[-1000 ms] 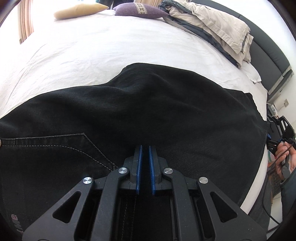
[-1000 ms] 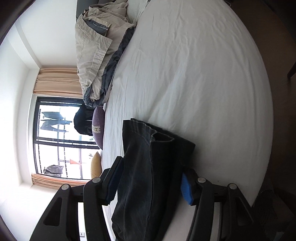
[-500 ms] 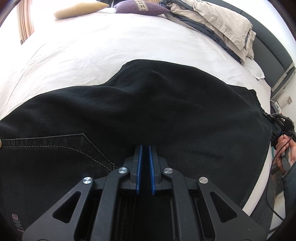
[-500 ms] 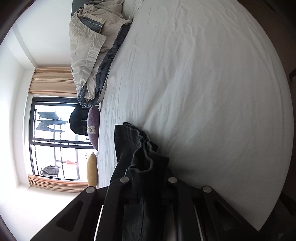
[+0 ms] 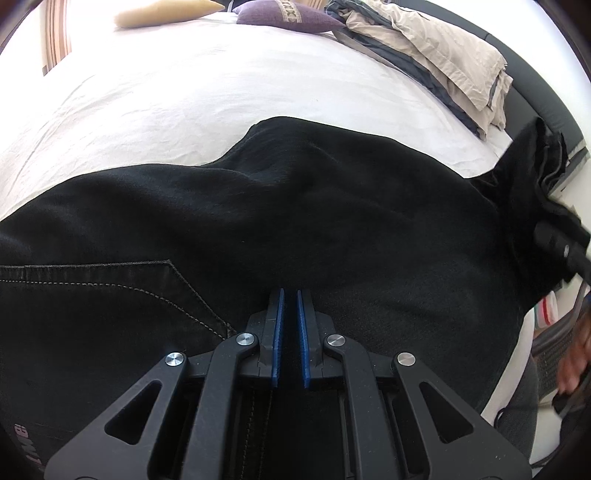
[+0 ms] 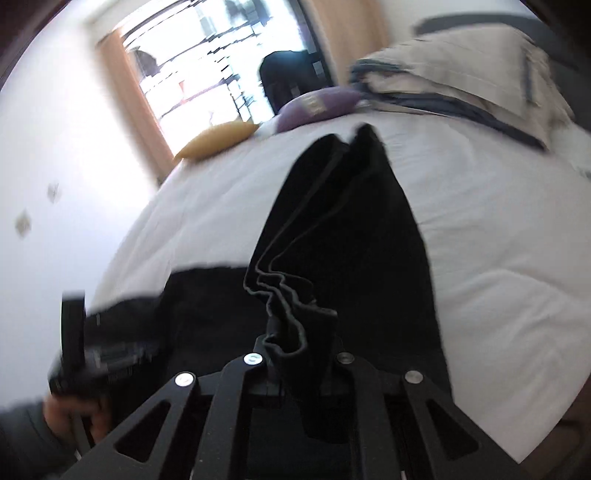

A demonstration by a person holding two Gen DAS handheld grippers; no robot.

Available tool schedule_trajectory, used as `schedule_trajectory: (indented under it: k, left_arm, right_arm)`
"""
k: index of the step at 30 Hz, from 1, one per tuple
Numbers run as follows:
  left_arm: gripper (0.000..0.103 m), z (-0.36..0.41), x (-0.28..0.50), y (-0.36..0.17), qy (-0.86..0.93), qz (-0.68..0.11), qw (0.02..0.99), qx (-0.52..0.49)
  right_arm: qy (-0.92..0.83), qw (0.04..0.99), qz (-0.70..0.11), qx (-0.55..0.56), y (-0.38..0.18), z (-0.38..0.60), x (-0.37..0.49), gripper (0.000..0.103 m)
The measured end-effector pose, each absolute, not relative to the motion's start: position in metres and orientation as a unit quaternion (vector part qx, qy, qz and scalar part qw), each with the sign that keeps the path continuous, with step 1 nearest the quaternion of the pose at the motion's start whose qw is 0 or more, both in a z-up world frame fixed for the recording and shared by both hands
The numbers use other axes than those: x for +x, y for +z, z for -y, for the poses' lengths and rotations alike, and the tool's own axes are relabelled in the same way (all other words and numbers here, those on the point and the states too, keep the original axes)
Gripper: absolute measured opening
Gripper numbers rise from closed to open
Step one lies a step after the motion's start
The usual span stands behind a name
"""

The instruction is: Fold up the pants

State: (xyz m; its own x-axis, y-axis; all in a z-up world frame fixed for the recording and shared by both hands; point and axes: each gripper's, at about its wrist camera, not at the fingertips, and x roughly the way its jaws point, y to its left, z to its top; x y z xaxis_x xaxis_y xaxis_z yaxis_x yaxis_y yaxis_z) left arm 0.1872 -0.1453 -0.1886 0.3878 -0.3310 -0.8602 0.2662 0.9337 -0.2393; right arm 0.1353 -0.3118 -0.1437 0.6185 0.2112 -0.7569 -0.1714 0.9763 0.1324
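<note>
Black pants lie across the white bed sheet, with a stitched back pocket at the left. My left gripper is shut, its blue pads nearly touching and its tips resting on the cloth beside the pocket. Whether cloth is pinched there I cannot tell. My right gripper is shut on the bunched leg hems and holds them off the bed, so the leg hangs away from it. In the left wrist view that lifted leg end rises at the right edge, below the blurred right gripper.
A folded beige and grey duvet lies at the head of the bed against the dark headboard. A purple cushion and a yellow cushion sit at the far side. A curtained window stands behind. A hand holds the left tool.
The right gripper closed on the leg hems, then rolled and swung up and across the bed, carrying the leg end off the sheet. The left gripper stayed in place, shut.
</note>
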Motion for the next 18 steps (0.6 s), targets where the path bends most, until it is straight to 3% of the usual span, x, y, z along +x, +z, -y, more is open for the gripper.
schedule_trajectory:
  k: [3,7,9,10,11,12,13,18]
  left_arm:
    - [0.008,0.14,0.188,-0.188,-0.179,-0.525,0.831,-0.042]
    - [0.008,0.13,0.19,-0.179,-0.173,-0.538,0.82,-0.088]
    - [0.021,0.125,0.189,-0.172,-0.181,-0.543,0.808,-0.14]
    - [0.045,0.123,0.188,-0.169,-0.192,-0.543,0.8,-0.171]
    - [0.081,0.123,0.186,-0.166,-0.203,-0.54,0.792,-0.199]
    - [0.09,0.123,0.185,-0.162,-0.215,-0.534,0.787,-0.224]
    - [0.096,0.124,0.185,-0.159,-0.225,-0.532,0.779,-0.242]
    - [0.096,0.122,0.193,-0.168,-0.25,-0.56,0.721,-0.322]
  right_arm:
    - [0.107,0.88,-0.463,0.012,-0.177,0.276,0.131,0.01]
    - [0.088,0.886,-0.456,0.01,-0.18,0.273,0.126,0.01]
    - [0.081,0.893,-0.444,0.003,-0.174,0.276,0.124,0.01]
    - [0.077,0.895,-0.439,0.0,-0.17,0.275,0.123,0.01]
    - [0.075,0.897,-0.435,-0.003,-0.166,0.272,0.125,0.01]
    - [0.074,0.9,-0.43,-0.01,-0.164,0.268,0.122,0.01]
    - [0.073,0.903,-0.423,-0.019,-0.161,0.26,0.12,0.01]
    - [0.067,0.917,-0.391,-0.046,-0.144,0.241,0.106,0.01]
